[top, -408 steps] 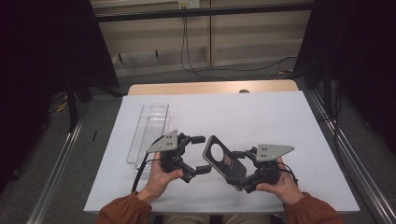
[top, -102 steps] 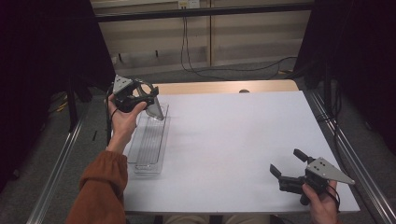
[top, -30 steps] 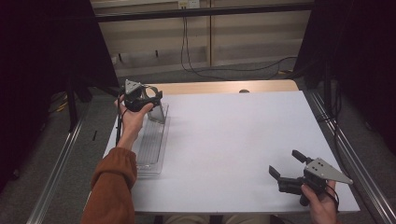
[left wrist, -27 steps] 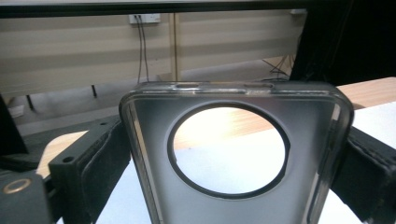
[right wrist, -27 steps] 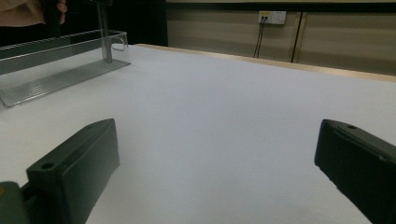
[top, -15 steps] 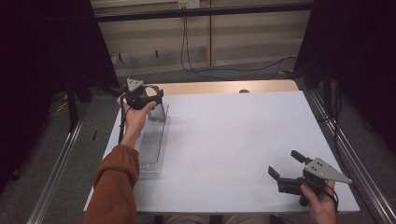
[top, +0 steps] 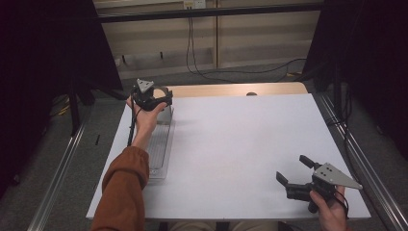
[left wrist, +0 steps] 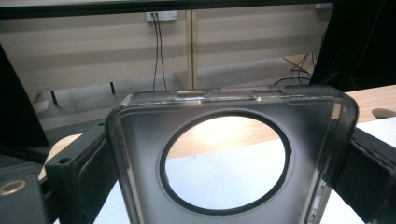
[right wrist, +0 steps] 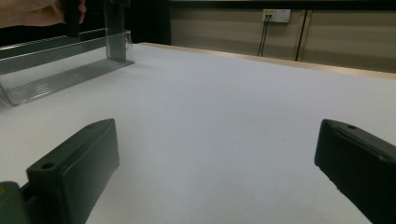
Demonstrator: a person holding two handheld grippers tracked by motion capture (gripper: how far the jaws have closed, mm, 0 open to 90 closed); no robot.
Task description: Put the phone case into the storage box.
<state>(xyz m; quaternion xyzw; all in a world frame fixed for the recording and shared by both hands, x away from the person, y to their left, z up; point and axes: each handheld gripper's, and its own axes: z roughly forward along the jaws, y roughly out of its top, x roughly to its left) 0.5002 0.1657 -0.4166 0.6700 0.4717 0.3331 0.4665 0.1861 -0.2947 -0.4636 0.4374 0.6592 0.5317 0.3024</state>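
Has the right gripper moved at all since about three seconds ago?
No. In the high view the right gripper sits at the same spot near the table's near right corner, jaws open over the white surface, holding nothing.

Left arm stretched far forward, left gripper (top: 153, 97) raised with jaws clamped tight. Right gripper (top: 294, 173) sits low near the body, jaws spread wide, nothing between them.

phone case (left wrist: 140, 154): clear-grey, round cutout | upright, clamped in left tool | over clear tray's (top: 159, 154) far end
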